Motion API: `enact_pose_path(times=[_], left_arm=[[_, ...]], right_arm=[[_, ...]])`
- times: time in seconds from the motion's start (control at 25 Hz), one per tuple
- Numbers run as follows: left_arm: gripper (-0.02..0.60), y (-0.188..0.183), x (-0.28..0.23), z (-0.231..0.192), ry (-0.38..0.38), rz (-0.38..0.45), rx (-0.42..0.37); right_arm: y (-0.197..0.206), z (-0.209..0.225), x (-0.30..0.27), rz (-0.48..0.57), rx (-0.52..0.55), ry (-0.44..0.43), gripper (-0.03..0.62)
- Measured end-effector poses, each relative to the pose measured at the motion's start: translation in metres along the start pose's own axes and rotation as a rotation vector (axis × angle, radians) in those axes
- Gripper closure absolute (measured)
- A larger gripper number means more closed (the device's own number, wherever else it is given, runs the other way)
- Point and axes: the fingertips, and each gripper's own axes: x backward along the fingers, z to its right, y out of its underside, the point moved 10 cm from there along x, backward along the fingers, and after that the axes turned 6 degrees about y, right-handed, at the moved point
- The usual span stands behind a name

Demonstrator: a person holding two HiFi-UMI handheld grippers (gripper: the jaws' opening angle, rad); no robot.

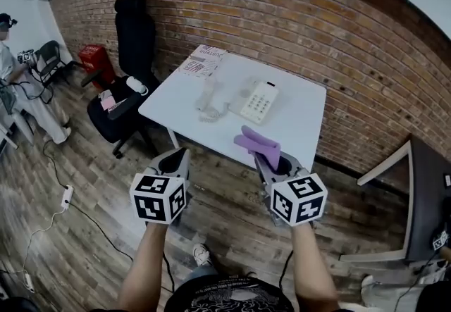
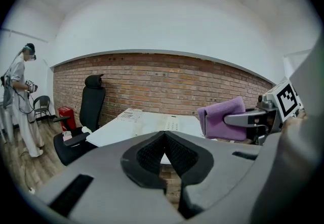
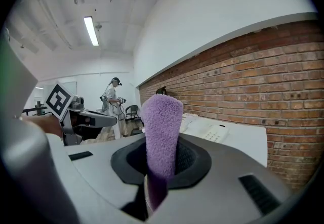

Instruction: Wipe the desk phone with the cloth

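Observation:
A cream desk phone lies on the white table, and its handset rests off the cradle to the left on its coiled cord. My right gripper is shut on a folded purple cloth and hovers over the floor just short of the table's near edge. The right gripper view has the cloth standing up between the jaws, with the phone beyond it. My left gripper is shut and empty, level with the right one. Its own view shows the pads closed together.
A black office chair with items on its seat stands left of the table, next to a red bin. Printed papers lie on the table's far corner. A person stands far left. Another desk is at the right; a power strip lies on the floor.

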Motion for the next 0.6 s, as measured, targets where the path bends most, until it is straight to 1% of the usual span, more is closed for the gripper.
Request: enact_pose_path(times=[0.32,0.6], left_arm=[[0.575,-0.009,-0.021,-0.053,0.104,-0.023,-0.017],[0.575,-0.015,-0.036,-0.080,0.179,-0.026,-0.034]], right_arm=[[-0.013,-0.024,-0.040,-0.016,-0.016,0.084,0.549],[-0.016,-0.036,-0.054,-0.015,-0.025,0.154,0.549]])
